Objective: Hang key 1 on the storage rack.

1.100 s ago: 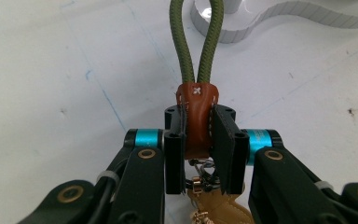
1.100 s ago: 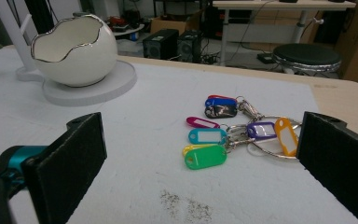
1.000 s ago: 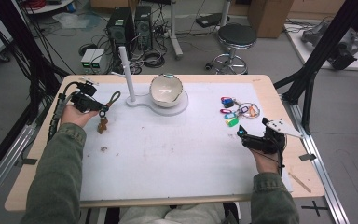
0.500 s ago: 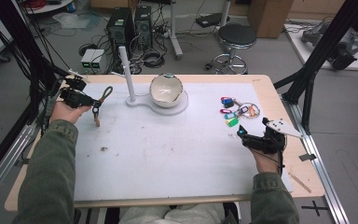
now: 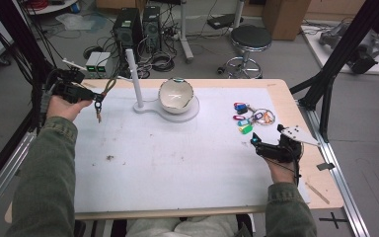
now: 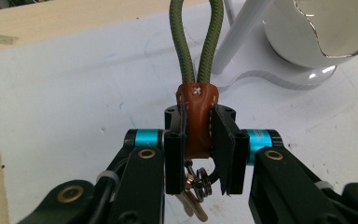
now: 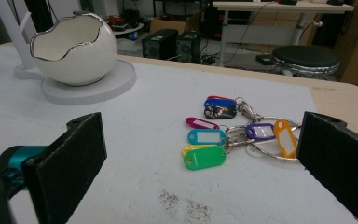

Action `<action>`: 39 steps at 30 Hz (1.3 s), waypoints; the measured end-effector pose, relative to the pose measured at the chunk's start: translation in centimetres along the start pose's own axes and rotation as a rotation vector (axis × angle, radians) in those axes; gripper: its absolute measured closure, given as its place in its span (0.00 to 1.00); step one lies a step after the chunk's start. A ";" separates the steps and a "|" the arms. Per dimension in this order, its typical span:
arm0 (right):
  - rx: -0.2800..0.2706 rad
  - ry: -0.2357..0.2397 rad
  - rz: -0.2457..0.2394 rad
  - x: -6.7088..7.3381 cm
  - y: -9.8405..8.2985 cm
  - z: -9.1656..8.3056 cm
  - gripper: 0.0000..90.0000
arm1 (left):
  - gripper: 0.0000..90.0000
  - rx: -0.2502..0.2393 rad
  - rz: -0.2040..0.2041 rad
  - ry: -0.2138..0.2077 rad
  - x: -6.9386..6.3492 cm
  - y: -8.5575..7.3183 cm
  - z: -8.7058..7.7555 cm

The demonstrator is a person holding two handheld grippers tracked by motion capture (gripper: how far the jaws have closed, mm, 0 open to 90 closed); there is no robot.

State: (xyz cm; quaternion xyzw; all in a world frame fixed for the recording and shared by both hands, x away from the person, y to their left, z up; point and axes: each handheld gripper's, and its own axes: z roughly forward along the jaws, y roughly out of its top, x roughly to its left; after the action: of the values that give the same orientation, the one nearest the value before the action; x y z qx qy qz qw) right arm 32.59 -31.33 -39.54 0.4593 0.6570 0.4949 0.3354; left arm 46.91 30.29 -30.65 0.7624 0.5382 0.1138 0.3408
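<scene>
My left gripper (image 5: 96, 100) is shut on a keychain (image 5: 104, 93) and holds it in the air over the table's far left. In the left gripper view the pads pinch its brown leather tab (image 6: 196, 116); an olive cord loop (image 6: 200, 42) sticks out ahead and metal keys (image 6: 193, 198) hang below. My right gripper (image 5: 256, 143) rests open at the right of the table, just short of a bunch of coloured key tags (image 5: 249, 118). In the right gripper view its pads (image 7: 74, 154) stand wide apart with the key tags (image 7: 233, 133) lying on the mat beyond them.
A white stand with an upright post (image 5: 134, 74) and an egg-shaped bowl (image 5: 176, 96) sits at the back middle of the white mat (image 5: 177, 163). The bowl (image 7: 72, 49) is to the far left of the tags. Black frame posts flank the table.
The left hand has risen and drawn back toward the table's far left corner with the keychain still in its grip. The right hand has stayed put.
</scene>
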 end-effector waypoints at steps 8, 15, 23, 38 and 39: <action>0.003 -0.001 0.003 0.0 0.0 0.0 0.01 | 0.83 -0.024 -0.005 -0.007 -0.1 0.9 -1.1; 0.003 -0.001 -0.004 0.1 0.0 0.0 0.01 | 0.83 -0.047 -0.012 -0.040 -0.4 1.4 -1.5; 0.006 -0.001 -0.006 0.1 0.0 0.0 0.01 | 0.83 -0.048 -0.001 -0.047 -1.0 1.9 -1.3; 0.006 -0.008 0.002 -0.1 -0.1 0.0 0.01 | 0.83 -0.023 0.012 -0.046 -1.7 2.1 0.3; 0.004 -0.009 0.000 -0.1 -0.1 0.0 0.01 | 0.83 -0.017 0.014 -0.043 -1.6 2.1 0.3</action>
State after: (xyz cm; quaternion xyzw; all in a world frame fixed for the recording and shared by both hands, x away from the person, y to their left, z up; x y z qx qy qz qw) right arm 32.59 -31.42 -39.61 0.4623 0.6563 0.4916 0.3374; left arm 48.02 28.29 -29.22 0.7653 0.5245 0.1043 0.3582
